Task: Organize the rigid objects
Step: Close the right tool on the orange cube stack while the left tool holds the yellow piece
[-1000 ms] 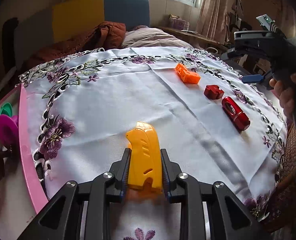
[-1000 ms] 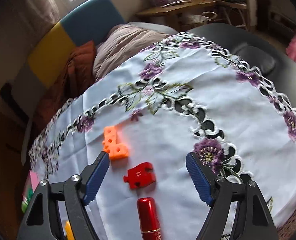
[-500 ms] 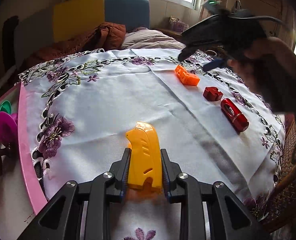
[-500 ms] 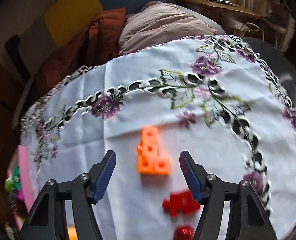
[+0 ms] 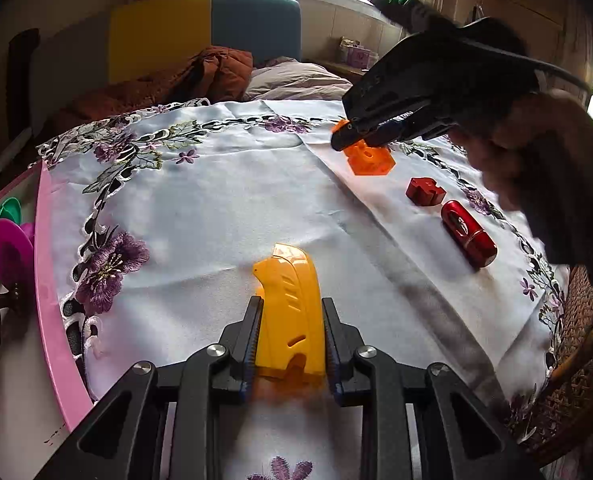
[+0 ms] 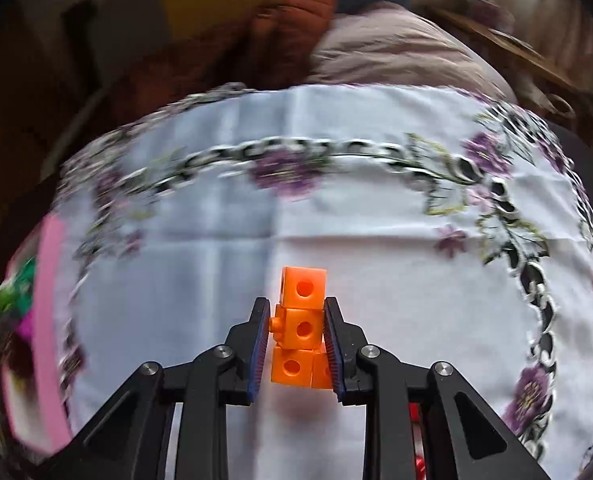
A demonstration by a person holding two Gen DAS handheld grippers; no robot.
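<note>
In the left wrist view the left claw sits at the bottom centre, its ribbed blue pads closed against the sides of a yellow plastic piece, a flat moulded shell with slanted slots and a curved top that lies on the white tablecloth. That view alone shows the row along the right side of the frame: a dark red notched block and, just below it, a glossy red cylinder lying on its side, the two apart from each other. In the upper right, the right claw pinches the orange block piece, with the person's hand behind it. A pink tray rim runs down the left edge, with a magenta disc beyond it.

The right wrist view gives the close look that the other lacks: the right claw is narrowed on the orange block piece at the bottom centre, a stack of snap-together cubes with round holes in their faces and a small stud on the left. The pads grip the middle cube; the top cube stands above the fingertips. The surroundings are motion-blurred here. The cloth is smooth and creased in folds, with embroidered purple flowers and cutwork along its border, draped over the worktop.
</note>
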